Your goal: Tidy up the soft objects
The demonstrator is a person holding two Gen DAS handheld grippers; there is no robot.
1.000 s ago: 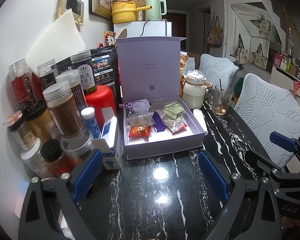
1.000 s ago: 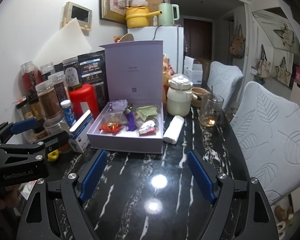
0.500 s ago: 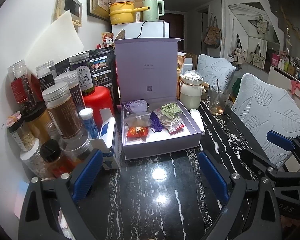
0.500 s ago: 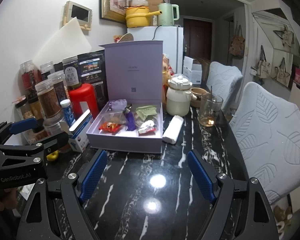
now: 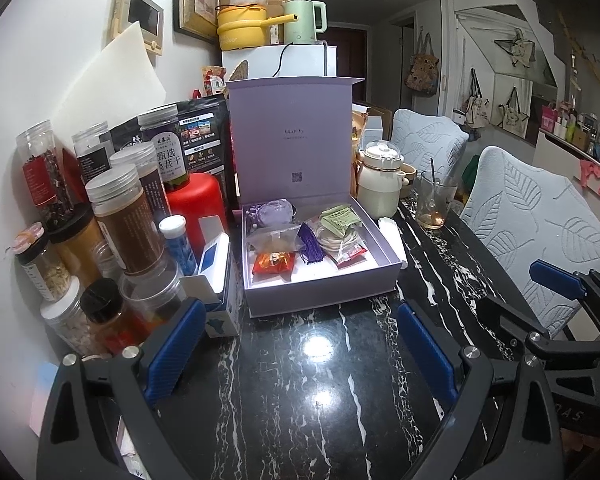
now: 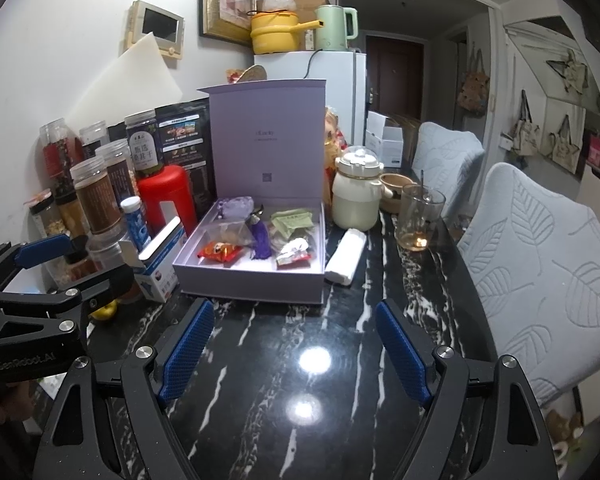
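While both tongs, left [image 5: 296,344] and right [image 6: 294,342], hung apart and empty over the desk [image 6: 340,360], soft packets [image 6: 290,224] lay inside the box [image 6: 252,280]; the stage stayed uncertain.

Each hand-held gripper is a black angular frame studded with silver screw heads, its two fingers faced with blue textured pads [image 5: 172,350]. The left hand-held gripper [image 6: 48,264] carries pale "GenRobot.AI" lettering on its side. The right hand-held gripper [image 5: 560,292] shows faint "DAS" lettering.

left tool [image 5: 296,344] slightly back from box [image 5: 320,276]
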